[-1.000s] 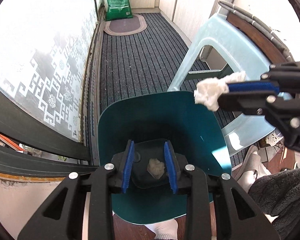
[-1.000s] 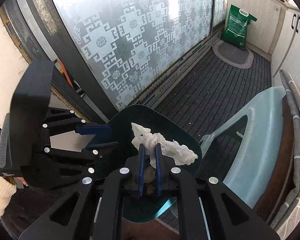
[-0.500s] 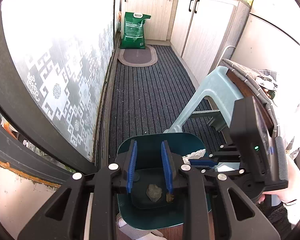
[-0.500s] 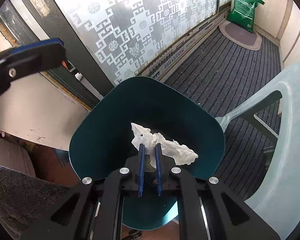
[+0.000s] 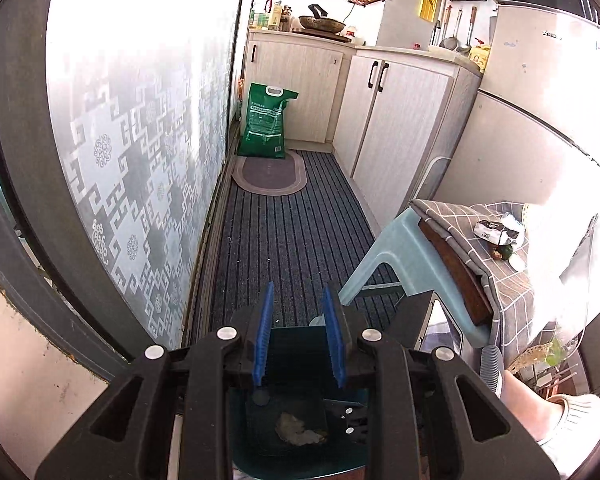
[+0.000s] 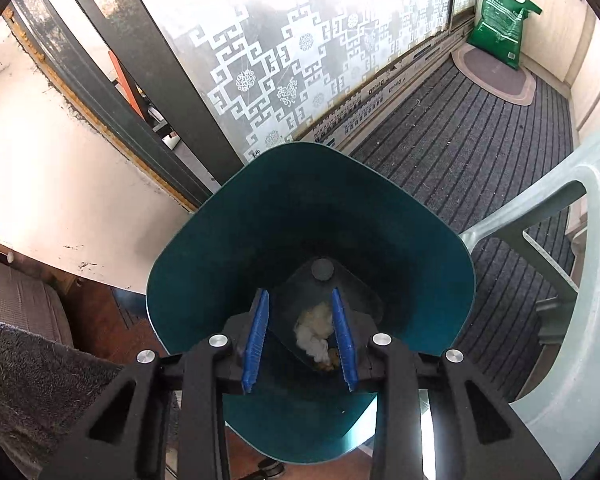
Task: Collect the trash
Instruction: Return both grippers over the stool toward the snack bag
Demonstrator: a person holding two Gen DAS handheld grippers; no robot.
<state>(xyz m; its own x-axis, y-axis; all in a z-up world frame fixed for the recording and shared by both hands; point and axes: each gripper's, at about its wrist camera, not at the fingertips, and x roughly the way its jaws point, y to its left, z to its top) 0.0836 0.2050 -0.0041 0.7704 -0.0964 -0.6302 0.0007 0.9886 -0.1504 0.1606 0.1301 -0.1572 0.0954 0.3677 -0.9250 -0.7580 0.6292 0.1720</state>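
While the right gripper hangs pointing steeply down over the mouth of the teal bin, its jaws are opening, and the white tissue wad lies loose below and between the blue pads, on the dark floor of the bin rather than pinched by them. A few small yellowish crumbs sit just beside the wad, on the near side.

Judging by its crumpled, fluffy look, the tissue is very light and soft; it would flatten under any squeeze and could cling to a rubbery pad, so a fresh pick would best take it across its thickest middle, not by a trailing tail.

The bin itself is smooth, hard plastic with a flaring, rounded-square rim and a small round knob at the far edge of its floor.

Seen from the left gripper, the same bin lies directly beneath, showing a pale scrap at the bottom. Nothing sits between this gripper's ribbed blue pads, which stand a little apart, holding nothing.

To the right of it stands a pale blue plastic stool, and beyond that a grey checked cloth carrying a crumpled wrapper and other scraps, probably the remaining trash. Ahead runs a dark ribbed floor mat.
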